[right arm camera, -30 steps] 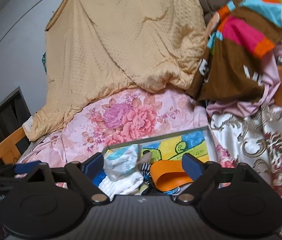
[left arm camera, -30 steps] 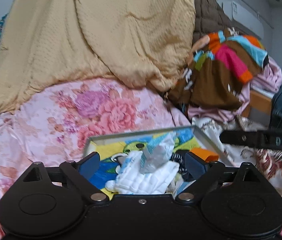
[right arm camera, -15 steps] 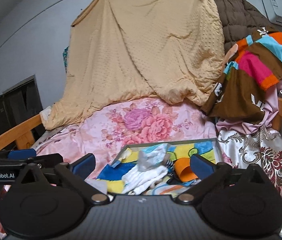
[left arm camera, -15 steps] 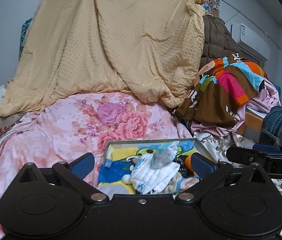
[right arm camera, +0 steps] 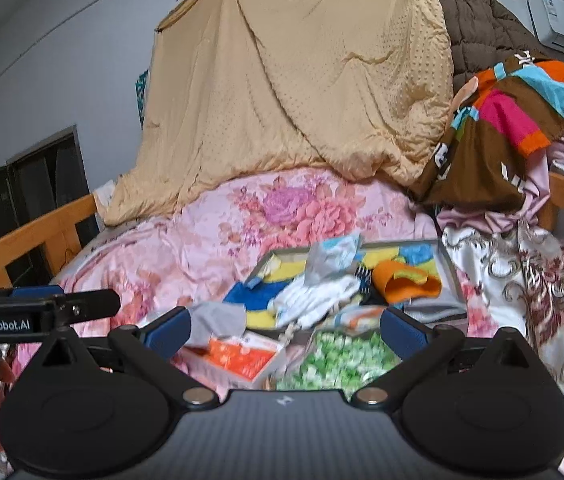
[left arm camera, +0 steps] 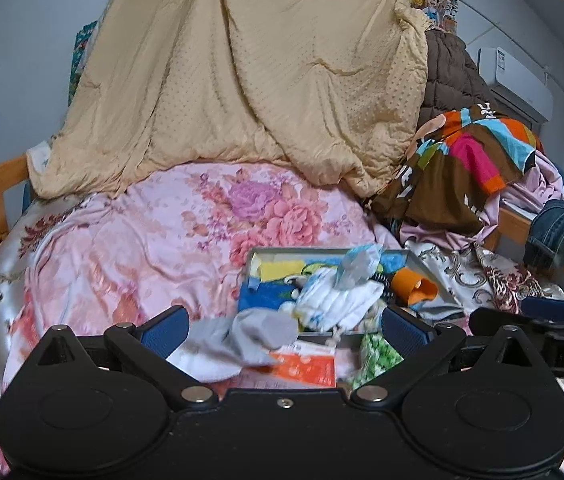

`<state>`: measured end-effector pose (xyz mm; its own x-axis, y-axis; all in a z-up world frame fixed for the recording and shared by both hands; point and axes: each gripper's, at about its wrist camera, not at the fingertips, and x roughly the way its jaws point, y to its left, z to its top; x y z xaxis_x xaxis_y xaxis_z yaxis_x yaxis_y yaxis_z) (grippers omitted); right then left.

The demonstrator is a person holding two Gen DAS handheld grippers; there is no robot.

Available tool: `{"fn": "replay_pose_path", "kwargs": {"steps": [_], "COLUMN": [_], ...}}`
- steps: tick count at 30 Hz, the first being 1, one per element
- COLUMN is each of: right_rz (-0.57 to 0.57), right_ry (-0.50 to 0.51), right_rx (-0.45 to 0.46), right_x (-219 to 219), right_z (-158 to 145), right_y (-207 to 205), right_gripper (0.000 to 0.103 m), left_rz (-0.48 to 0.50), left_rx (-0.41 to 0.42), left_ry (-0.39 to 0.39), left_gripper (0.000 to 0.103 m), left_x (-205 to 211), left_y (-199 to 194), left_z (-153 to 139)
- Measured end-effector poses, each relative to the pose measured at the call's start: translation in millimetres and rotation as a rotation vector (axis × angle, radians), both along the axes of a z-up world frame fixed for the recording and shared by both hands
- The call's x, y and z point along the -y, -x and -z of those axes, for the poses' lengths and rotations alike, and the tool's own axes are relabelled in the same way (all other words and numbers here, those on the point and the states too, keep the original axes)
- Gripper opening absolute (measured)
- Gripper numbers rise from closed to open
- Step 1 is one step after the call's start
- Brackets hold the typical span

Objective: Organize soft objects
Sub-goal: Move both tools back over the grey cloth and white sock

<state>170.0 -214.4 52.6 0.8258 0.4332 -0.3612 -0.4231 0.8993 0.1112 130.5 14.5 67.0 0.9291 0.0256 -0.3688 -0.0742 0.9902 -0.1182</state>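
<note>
A grey-rimmed tray (left arm camera: 256, 254) (right arm camera: 451, 272) with a cartoon lining lies on the pink floral bedspread (left arm camera: 154, 240). In it are a white ribbed cloth (left arm camera: 333, 298) (right arm camera: 313, 298), a crumpled pale blue and white packet (left arm camera: 357, 264) (right arm camera: 331, 256) and an orange piece (left arm camera: 413, 286) (right arm camera: 405, 282). In front of the tray lie a grey sock (left arm camera: 250, 332) (right arm camera: 218, 318), an orange and white packet (left arm camera: 305, 366) (right arm camera: 242, 356) and a green and white spotted bag (left arm camera: 375, 356) (right arm camera: 341, 356). My left gripper (left arm camera: 283, 326) and right gripper (right arm camera: 285, 326) are both open and empty, held back from the tray.
A tan quilt (left arm camera: 250, 80) hangs behind the bed. A brown multicoloured garment (left arm camera: 461, 168) and pink clothes pile up at the right, with jeans (left arm camera: 561, 228) on the wooden rail. A wooden bed rail (right arm camera: 26, 240) runs along the left.
Both grippers have drawn back and up from the tray. The grey sock, orange packet and green bag in front of the tray have come into view. The jaws stay open.
</note>
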Motion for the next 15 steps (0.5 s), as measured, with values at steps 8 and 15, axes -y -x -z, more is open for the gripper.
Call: {"fn": "replay_pose_path", "kwargs": {"steps": [8,15], "right_rz": [-0.015,-0.039], "right_ry": [0.040,0.074], "right_rx": [-0.037,-0.067], "right_x": [-13,-28], "right_z": [24,41], "right_y": [19,19], "right_gripper": [0.103,0.103], "left_rz": [-0.014,-0.054], "left_rx": [-0.070,-0.122], "left_ry": [0.003,0.022], "left_gripper": [0.102,0.102], "left_x": [-17,-41], "left_y": [19,24], "left_z": [34,58]}}
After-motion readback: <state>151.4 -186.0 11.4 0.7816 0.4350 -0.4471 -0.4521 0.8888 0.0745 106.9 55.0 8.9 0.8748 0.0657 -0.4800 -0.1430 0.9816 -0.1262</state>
